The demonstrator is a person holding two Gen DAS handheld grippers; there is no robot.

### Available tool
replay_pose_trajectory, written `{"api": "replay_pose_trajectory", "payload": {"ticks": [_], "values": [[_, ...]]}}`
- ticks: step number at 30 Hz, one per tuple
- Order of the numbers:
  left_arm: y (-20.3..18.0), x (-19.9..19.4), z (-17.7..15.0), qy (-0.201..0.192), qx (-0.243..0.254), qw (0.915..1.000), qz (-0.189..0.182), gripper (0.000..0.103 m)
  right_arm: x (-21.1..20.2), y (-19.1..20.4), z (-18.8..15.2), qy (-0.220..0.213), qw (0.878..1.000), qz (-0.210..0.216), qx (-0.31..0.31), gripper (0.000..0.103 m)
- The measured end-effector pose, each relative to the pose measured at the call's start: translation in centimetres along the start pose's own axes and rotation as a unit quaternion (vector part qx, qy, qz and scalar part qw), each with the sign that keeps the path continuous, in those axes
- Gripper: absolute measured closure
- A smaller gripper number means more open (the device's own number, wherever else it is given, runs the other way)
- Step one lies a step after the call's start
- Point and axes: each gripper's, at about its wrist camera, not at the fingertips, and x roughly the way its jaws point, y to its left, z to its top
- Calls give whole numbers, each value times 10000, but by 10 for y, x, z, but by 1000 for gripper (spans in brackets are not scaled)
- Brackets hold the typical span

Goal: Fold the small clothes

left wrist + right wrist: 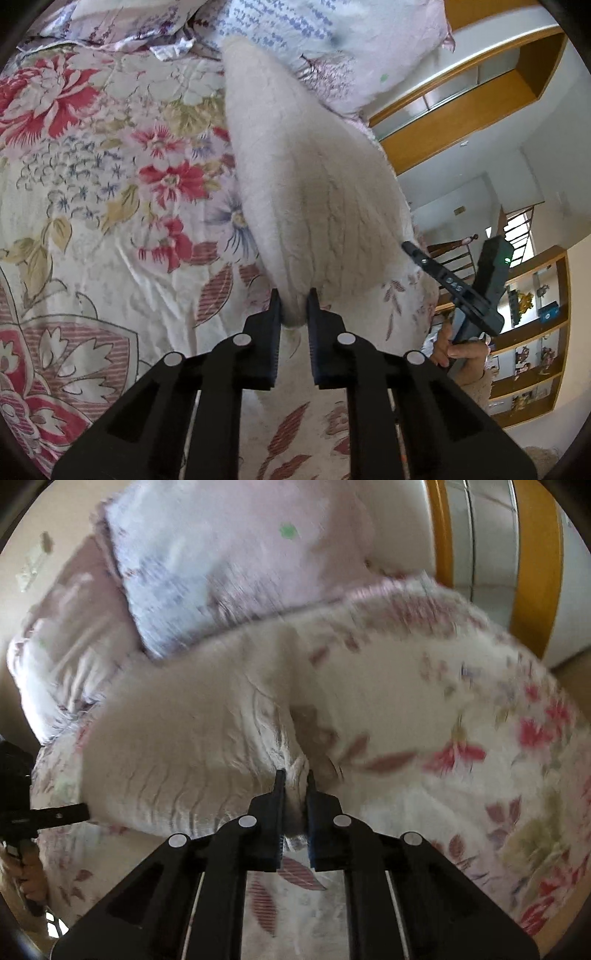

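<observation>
A small cream-white fluffy garment [295, 177] lies stretched along the floral bedspread [92, 206]. In the left wrist view my left gripper [293, 299] is shut on its near edge, fabric bunched between the black fingers. In the right wrist view, which is motion-blurred, the same white garment [192, 731] spreads to the left, and my right gripper [295, 775] is shut on another part of its near edge. The right gripper [410, 247] also shows at the garment's right side in the left wrist view, held by a hand [461, 350]. The left gripper's finger [55, 816] shows at the left edge of the right wrist view.
Pale pillows [332, 40] [229, 561] lie past the garment's far end. A wooden-framed wardrobe [461, 99] and wooden shelves [532, 325] with small ornaments stand off the bed's side. The bedspread [480, 757] stretches wide on either side of the garment.
</observation>
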Motion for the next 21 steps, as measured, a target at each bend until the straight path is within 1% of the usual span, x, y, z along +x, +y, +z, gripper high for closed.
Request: {"api": "replay_pose_trajectory", "payload": {"ticks": [2, 4, 5, 6, 7, 8, 9, 10, 11, 13, 15, 16, 17, 19, 20, 21], "values": [[0, 1, 1, 1, -13, 10000, 12, 90, 2, -3, 1, -2, 9999, 66, 109, 93], [-2, -1, 2, 11, 17, 10000, 20, 87, 0, -3, 4, 78, 9998, 131, 132, 92], [-3, -2, 2, 19, 27, 10000, 9, 86, -2, -4, 6, 115, 9996, 201, 179, 90], [-4, -4, 2, 40, 17, 10000, -14, 82, -4, -6, 10, 138, 9989, 355, 280, 82], [-4, -6, 3, 44, -15, 10000, -52, 74, -8, -8, 12, 128, 9979, 494, 398, 78], [-4, -9, 4, 18, -52, 9999, -104, 68, -11, -12, 16, 69, 9963, 653, 553, 69], [-3, -11, 5, -18, -75, 9999, -148, 56, -14, -17, 22, -32, 9934, 880, 740, 64], [-3, -15, 9, -104, -112, 9998, -154, 51, -14, -20, 27, -81, 9911, 1008, 865, 63], [-3, -17, 12, -157, -136, 9997, -124, 49, -11, -21, 33, -86, 9896, 1077, 953, 63], [-1, -19, 19, -230, -228, 9994, -101, 43, -3, -22, 41, -33, 9879, 1147, 1039, 63], [0, -18, 23, -257, -289, 9992, -51, 43, 11, -20, 47, 110, 9871, 1184, 1076, 63], [0, -15, 25, -254, -310, 9992, 25, 43, 17, -18, 47, 197, 9866, 1231, 1052, 67], [-1, -12, 25, -231, -334, 9992, 65, 43, 22, -14, 48, 220, 9876, 1205, 985, 89], [-1, -8, 26, -191, -370, 9991, 59, 43, 22, -8, 50, 12, 9924, 953, 777, 91], [-2, -7, 26, -188, -372, 9991, 55, 43, 19, -6, 52, -170, 9947, 738, 689, 92], [-3, -7, 26, -185, -358, 9992, 52, 42, 17, -7, 53, -245, 9952, 656, 686, 92]]}}
